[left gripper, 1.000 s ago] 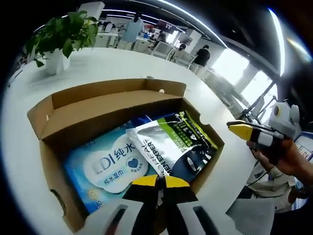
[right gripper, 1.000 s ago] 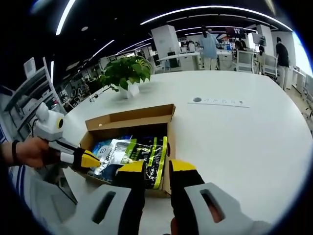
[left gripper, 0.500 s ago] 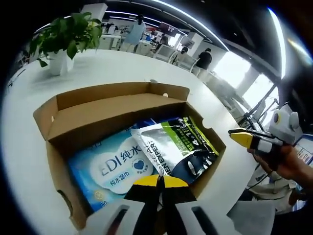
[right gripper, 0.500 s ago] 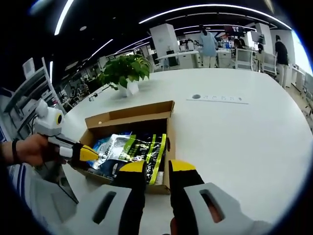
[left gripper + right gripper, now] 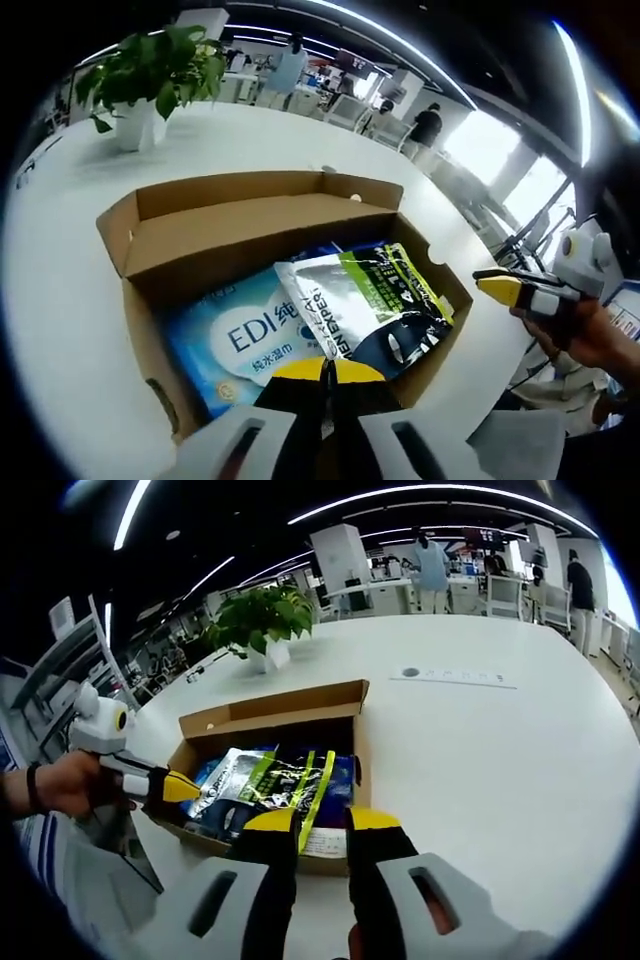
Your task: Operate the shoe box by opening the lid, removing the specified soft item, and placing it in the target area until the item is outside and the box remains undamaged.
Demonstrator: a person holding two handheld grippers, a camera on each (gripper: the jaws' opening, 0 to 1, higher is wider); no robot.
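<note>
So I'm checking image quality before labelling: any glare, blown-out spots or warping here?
Left gripper view: the windows blow out white and the silver pouch catches glare. Right gripper view: the ceiling light strips bend into arcs, and the white table looks evenly lit.

The room is bright. Long ceiling lights [image 5: 420, 500] and a window [image 5: 500, 150] give strong glare, and the white tabletop [image 5: 480, 750] looks washed out. Straight lines bend near the edges. The box [image 5: 290, 250] inside is shaded.
</note>
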